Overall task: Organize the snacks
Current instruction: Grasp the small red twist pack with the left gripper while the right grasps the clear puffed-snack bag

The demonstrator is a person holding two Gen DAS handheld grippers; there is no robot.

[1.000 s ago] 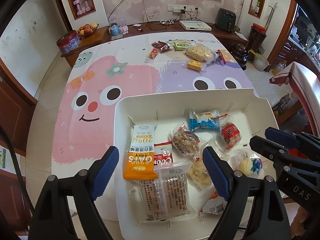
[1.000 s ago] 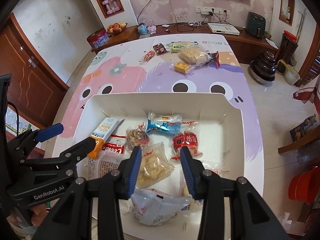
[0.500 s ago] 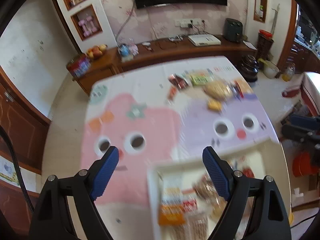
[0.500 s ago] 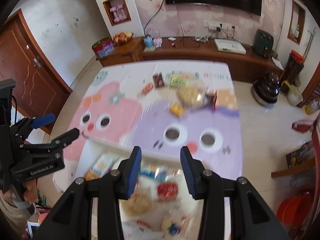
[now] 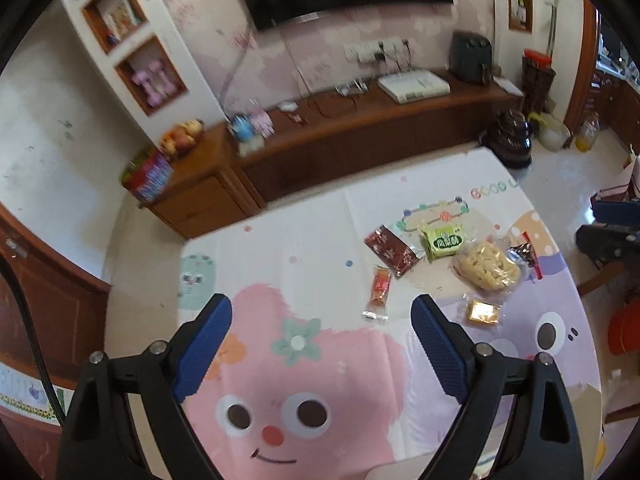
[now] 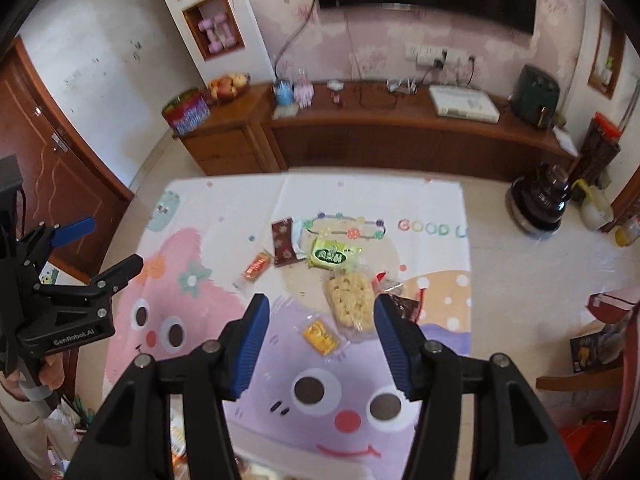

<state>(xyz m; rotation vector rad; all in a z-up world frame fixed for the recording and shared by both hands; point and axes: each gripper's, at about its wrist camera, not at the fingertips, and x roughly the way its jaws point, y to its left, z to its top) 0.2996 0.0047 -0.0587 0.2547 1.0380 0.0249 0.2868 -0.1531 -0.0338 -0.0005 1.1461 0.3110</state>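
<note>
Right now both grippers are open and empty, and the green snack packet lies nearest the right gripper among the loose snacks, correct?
Not quite. Both the left gripper and the right gripper are open and empty, but the right wrist view shows the small yellow packet nearest; the green snack packet lies farther back.

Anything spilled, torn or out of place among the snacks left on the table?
Nothing spilled or visibly torn. The leftover packets lie loosely askew: red stick, dark red wrapper, green pack, clear puffed-snack bag, small yellow packet. Both the left gripper and right gripper are open, empty.
</note>
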